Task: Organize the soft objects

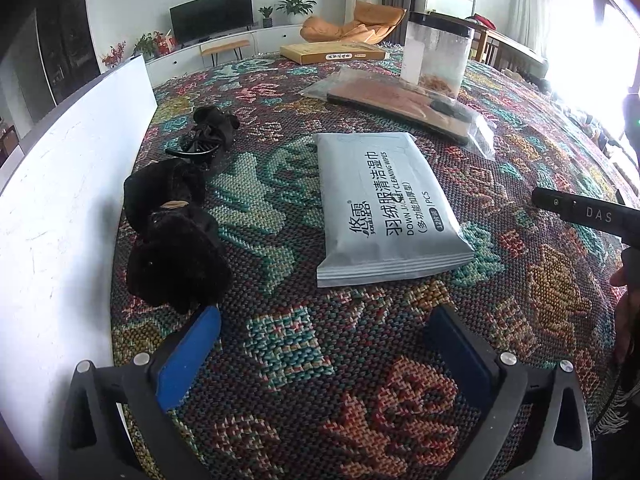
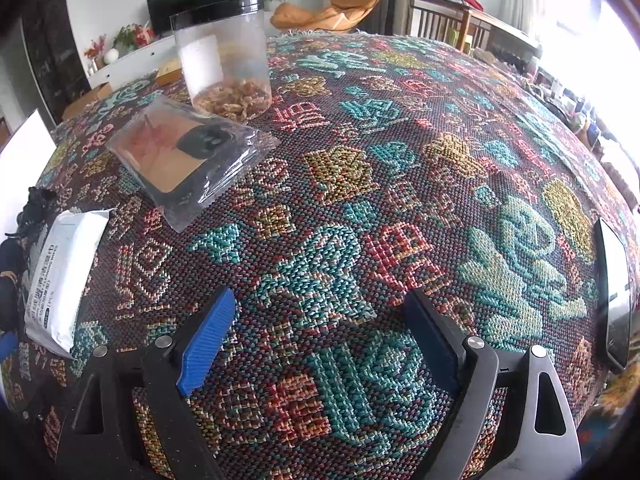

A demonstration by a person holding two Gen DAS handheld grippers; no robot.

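The left hand-held gripper (image 1: 320, 344) hangs over the patterned cloth (image 1: 360, 380) on the desk with its blue pads spread wide and nothing between them. The right hand-held gripper (image 2: 320, 336) is likewise spread, though a little less, and empty, with only woven cloth under its pads.

Take the grey wipes pack (image 1: 384, 204) as the landmark. In the left wrist view it lies flat on the cloth just beyond the left hand-held gripper, and part of the right hand-held gripper's black body shows at the frame's right edge. To the left of the pack, against a white board (image 1: 72, 184) standing on edge, sits a black plush item (image 1: 172, 236) with a tan band; its near end almost meets the left blue pad. Behind that plush lies a smaller black soft bundle (image 1: 210, 128). Beyond the pack lies a clear plastic bag (image 1: 400, 104) holding a flat tan and black item, and past the bag stands a clear jar (image 1: 436, 52) with a black lid and some brownish contents. Farther still rests a flat yellow box (image 1: 332, 52).
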